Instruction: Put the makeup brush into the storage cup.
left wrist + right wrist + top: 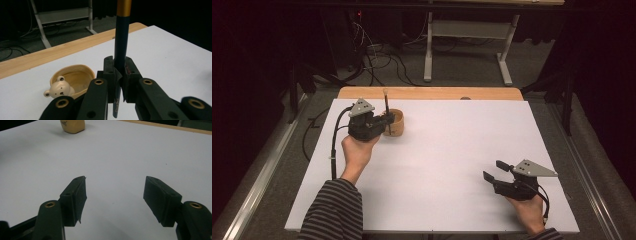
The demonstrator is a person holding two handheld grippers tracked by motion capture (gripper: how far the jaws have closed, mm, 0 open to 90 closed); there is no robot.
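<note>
Our left gripper is clamped on an upright brush beside the wooden cup. Our right gripper rests spread apart on the white tabletop.

Wooden cup far-left; white tabletop elsewhere open.

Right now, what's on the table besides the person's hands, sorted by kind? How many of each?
Grippers: 2, left gripper and right gripper
Wooden cups with a bear face: 1, cup
Brushes or pens, dark handle with gold band: 1, brush
Total: 4
</note>
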